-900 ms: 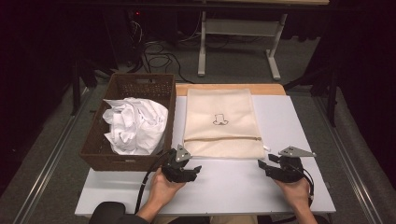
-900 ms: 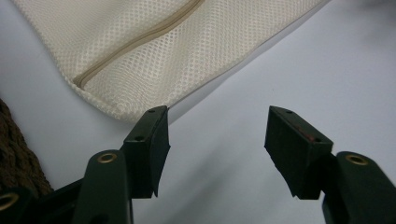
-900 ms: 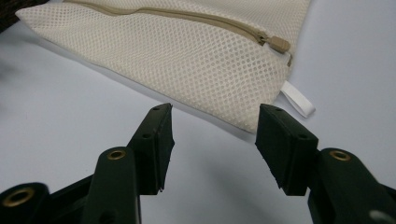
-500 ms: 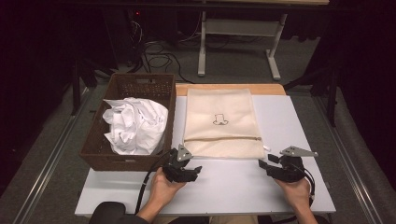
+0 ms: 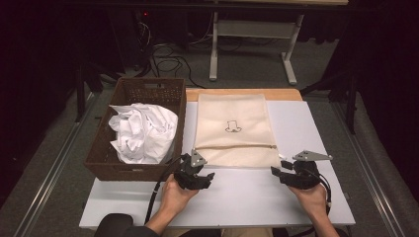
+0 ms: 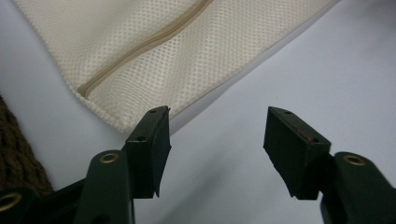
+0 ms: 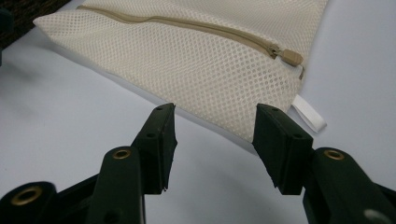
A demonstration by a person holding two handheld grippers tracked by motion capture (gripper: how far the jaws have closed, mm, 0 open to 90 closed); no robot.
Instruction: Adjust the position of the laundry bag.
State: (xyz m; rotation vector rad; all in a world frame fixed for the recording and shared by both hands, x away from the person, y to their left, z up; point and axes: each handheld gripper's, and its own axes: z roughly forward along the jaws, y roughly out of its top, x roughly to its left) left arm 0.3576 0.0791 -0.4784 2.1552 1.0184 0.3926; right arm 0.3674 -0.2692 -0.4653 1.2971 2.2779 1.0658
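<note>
A cream mesh laundry bag (image 5: 237, 128) lies flat on the white table (image 5: 247, 197), its zipper (image 7: 187, 25) running along the near end. My left gripper (image 5: 201, 174) rests on the table at the bag's near left corner. Its jaws are open (image 6: 217, 121), and the bag's corner (image 6: 121, 119) lies just beyond the left fingertip. My right gripper (image 5: 277, 173) sits by the near right corner, also open (image 7: 215, 116), with the bag's edge (image 7: 224, 112) just past the tips. The zipper pull (image 7: 292, 57) and a white tag (image 7: 308, 114) are at that corner.
A brown wicker basket (image 5: 136, 170) stands at the table's left, holding crumpled white cloth (image 5: 143, 131). Its weave shows at the left edge of the left gripper view (image 6: 18, 154). A wooden strip (image 5: 242, 93) lines the table's far edge.
</note>
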